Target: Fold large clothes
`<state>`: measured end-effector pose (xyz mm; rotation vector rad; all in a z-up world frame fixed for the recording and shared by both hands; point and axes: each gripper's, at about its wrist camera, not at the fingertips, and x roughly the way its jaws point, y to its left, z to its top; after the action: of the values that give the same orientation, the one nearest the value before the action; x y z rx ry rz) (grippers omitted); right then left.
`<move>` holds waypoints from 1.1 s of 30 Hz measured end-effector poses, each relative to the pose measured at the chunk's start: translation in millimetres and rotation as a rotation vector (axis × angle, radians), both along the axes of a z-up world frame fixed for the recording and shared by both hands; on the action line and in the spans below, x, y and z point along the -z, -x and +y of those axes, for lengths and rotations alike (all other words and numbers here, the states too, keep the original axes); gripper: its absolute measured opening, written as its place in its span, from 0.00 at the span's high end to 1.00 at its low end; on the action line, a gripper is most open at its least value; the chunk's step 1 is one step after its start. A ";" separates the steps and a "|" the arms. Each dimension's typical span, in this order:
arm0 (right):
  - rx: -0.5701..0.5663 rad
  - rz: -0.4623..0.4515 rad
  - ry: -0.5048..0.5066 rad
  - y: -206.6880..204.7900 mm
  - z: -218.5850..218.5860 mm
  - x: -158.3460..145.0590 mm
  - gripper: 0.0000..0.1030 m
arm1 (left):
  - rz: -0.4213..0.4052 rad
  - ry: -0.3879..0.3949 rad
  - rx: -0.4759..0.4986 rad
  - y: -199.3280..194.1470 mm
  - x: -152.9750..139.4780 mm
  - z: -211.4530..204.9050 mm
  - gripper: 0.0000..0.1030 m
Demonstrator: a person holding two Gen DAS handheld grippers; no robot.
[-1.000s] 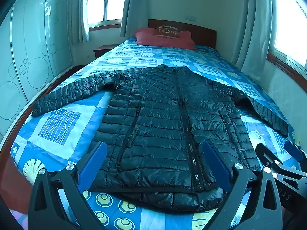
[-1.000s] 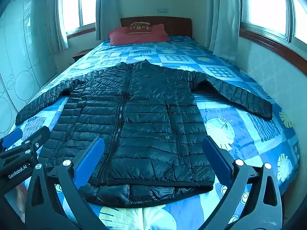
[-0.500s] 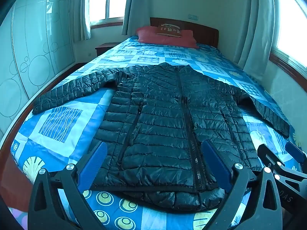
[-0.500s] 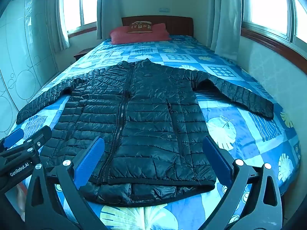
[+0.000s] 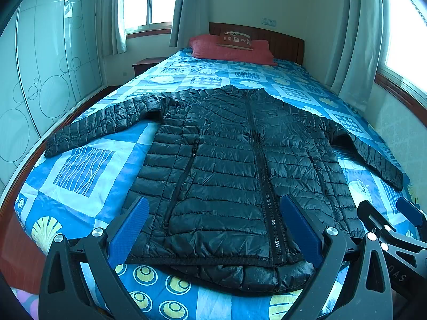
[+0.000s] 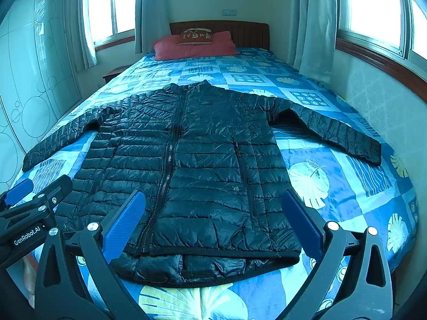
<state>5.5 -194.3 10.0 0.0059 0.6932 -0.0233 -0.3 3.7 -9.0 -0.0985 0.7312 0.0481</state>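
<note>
Hovering over a black puffer jacket (image 5: 229,176) spread flat on a bed (image 5: 88,168), left gripper (image 5: 213,229) and right gripper (image 6: 213,221) jaws released.

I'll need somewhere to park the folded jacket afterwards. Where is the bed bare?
The widest bare stretch of bedspread runs between the jacket collar and the red pillow. Smaller patches lie under each spread sleeve: beside the left sleeve and below the right sleeve. The middle and foot are crowded by the jacket.
</note>
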 end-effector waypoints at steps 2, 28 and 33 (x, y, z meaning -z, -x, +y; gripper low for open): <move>-0.001 -0.001 0.001 0.1 0.5 0.3 0.02 | -0.001 0.000 0.001 0.6 1.4 0.0 0.05; -0.002 0.004 0.001 -0.8 1.2 3.0 0.02 | 0.006 -0.002 0.003 0.5 2.1 -0.2 0.05; -0.001 0.005 0.001 -0.9 1.2 2.8 0.02 | 0.006 -0.002 0.004 1.5 3.7 -0.6 0.05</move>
<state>6.4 -193.2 7.2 0.0048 0.6986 -0.0226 -1.9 3.2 -12.6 -0.0949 0.7375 0.0456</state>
